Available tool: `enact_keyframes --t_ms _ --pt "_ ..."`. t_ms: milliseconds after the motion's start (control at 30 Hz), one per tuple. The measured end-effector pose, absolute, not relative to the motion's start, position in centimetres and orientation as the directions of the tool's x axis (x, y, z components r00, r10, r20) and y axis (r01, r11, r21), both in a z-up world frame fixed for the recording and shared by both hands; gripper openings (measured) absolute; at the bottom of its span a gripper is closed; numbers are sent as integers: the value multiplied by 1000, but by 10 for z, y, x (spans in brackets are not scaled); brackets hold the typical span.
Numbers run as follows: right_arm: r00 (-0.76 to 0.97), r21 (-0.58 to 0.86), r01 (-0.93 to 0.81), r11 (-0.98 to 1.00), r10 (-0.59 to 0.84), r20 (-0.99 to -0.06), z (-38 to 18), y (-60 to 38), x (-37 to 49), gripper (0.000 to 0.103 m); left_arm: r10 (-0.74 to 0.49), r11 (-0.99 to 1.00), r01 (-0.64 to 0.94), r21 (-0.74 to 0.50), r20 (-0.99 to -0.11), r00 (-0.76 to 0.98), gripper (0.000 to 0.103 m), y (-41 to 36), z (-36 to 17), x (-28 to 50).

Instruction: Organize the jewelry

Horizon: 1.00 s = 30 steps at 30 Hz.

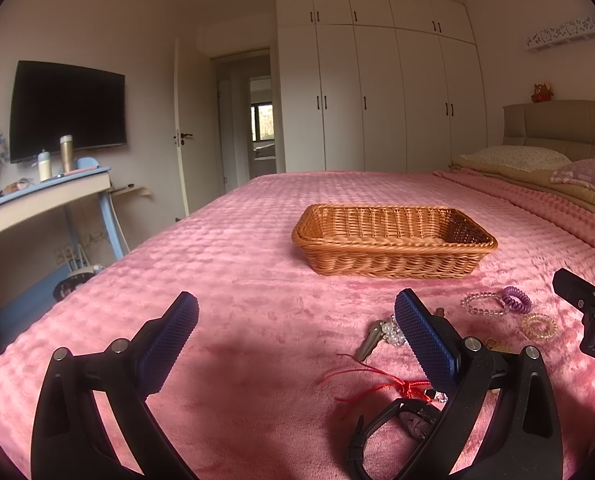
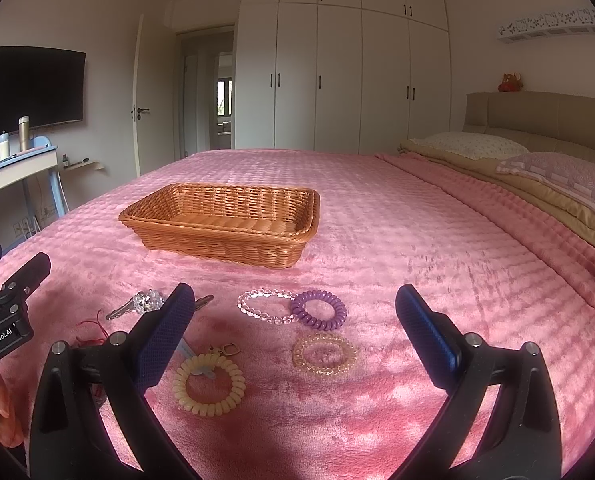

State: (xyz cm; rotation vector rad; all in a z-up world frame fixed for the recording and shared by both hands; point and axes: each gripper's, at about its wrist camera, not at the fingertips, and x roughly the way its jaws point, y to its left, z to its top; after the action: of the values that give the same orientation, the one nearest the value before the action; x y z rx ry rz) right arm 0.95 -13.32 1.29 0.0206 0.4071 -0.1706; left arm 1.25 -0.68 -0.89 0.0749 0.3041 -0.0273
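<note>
An empty wicker basket (image 1: 393, 240) (image 2: 221, 220) sits on the pink bedspread. In front of it lie a clear bead bracelet (image 2: 263, 306), a purple coil hair tie (image 2: 318, 309), a gold coil tie (image 2: 323, 355), a cream coil tie (image 2: 209, 384) with a clasp, a silver hair clip with beads (image 2: 137, 304) and a red string (image 1: 381, 384). A black band (image 1: 381, 432) lies by the left gripper's right finger. My left gripper (image 1: 295, 344) is open and empty, left of the pieces. My right gripper (image 2: 295, 340) is open, low over the coil ties.
The pink bedspread (image 2: 397, 240) spreads wide around the basket. Pillows (image 2: 557, 176) and a headboard stand at the right. A desk (image 1: 37, 200) with bottles and a wall TV stand beyond the bed's left edge. White wardrobes line the far wall.
</note>
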Motion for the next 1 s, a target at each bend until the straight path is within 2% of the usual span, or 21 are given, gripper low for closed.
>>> enact_keyframes --t_ms 733,800,867,933,1000 --pt "894 -14 182 983 -171 -414 10 -136 13 97 -27 998 45 48 -314 949 95 -5 -10 14" --pt "885 -3 190 982 -173 -432 10 -142 15 96 -81 996 84 -6 -353 932 95 4 -8 19" --pt "864 -5 213 977 -191 -466 8 -149 19 94 -183 982 150 -112 -415 891 95 22 -8 26" --pt "845 -3 219 976 -191 -499 6 -156 18 83 -285 955 207 -210 -475 832 87 41 -11 33" --pt "829 -18 217 976 -194 -525 5 -161 16 77 -348 934 241 -262 -532 772 84 55 -13 36"
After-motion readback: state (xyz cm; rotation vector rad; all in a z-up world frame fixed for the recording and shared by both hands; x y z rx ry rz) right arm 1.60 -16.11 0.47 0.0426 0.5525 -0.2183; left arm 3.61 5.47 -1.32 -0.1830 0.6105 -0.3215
